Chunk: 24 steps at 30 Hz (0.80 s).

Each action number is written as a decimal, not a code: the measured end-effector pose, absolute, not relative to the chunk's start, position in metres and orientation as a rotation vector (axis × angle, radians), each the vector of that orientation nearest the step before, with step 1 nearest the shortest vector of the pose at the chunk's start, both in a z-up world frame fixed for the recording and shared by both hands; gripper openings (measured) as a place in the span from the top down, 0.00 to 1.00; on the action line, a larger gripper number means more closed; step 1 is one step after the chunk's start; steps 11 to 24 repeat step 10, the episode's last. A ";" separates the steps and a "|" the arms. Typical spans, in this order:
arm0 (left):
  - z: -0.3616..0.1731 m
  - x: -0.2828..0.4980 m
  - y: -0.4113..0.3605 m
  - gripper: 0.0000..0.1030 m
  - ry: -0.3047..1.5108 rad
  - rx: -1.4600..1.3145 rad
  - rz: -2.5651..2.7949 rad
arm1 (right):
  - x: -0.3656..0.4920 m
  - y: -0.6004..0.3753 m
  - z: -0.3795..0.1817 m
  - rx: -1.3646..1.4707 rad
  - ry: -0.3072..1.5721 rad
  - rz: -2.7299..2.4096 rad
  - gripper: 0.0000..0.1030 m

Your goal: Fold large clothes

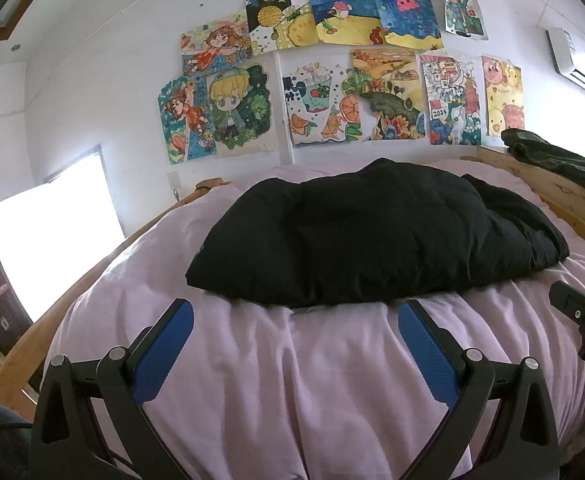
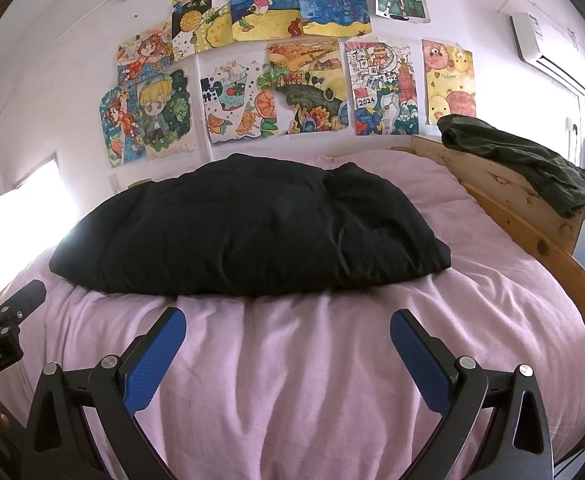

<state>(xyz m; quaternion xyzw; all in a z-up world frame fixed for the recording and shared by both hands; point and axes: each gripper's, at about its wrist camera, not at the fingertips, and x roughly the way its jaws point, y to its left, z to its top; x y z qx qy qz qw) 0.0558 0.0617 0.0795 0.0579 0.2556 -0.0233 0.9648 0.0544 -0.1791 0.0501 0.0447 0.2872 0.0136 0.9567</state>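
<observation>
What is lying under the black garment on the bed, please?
The pink bedcover lies directly under the black garment. Whatever else sits beneath it is covered.

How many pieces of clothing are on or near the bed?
2. A black garment lies bundled on the pink bedcover, and a dark green one is draped over the wooden bed frame on the right. Others may be hidden.

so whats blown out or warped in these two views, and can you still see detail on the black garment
Left wrist view: the window is blown out to pure white, and fisheye bends the bed frame. Right wrist view: glare from the window washes over the left edge. In both, the black garment reads as a dark mass with only faint folds.
</observation>
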 end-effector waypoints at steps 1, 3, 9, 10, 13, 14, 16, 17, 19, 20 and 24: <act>0.079 0.056 0.062 0.02 0.518 0.119 -0.047 | 0.054 -0.179 0.050 0.091 0.583 0.028 0.00; 0.079 0.056 0.061 0.02 0.518 0.120 -0.048 | 0.054 -0.179 0.050 0.092 0.583 0.027 0.00; 0.078 0.056 0.063 0.02 0.518 0.115 -0.044 | 0.054 -0.179 0.050 0.092 0.583 0.028 0.00; 0.078 0.056 0.063 0.02 0.519 0.114 -0.044 | 0.054 -0.179 0.050 0.092 0.583 0.028 0.00; 0.078 0.056 0.063 0.02 0.519 0.114 -0.044 | 0.054 -0.179 0.050 0.092 0.583 0.028 0.00; 0.078 0.056 0.063 0.02 0.519 0.114 -0.044 | 0.054 -0.179 0.050 0.092 0.583 0.028 0.00; 0.078 0.056 0.063 0.02 0.519 0.114 -0.044 | 0.054 -0.179 0.050 0.092 0.583 0.028 0.00; 0.078 0.056 0.063 0.02 0.519 0.114 -0.044 | 0.054 -0.179 0.050 0.092 0.583 0.028 0.00; 0.078 0.056 0.063 0.02 0.519 0.114 -0.044 | 0.054 -0.179 0.050 0.092 0.583 0.028 0.00; 0.078 0.056 0.063 0.02 0.519 0.114 -0.044 | 0.054 -0.179 0.050 0.092 0.583 0.028 0.00; 0.078 0.056 0.063 0.02 0.519 0.114 -0.044 | 0.054 -0.179 0.050 0.092 0.583 0.028 0.00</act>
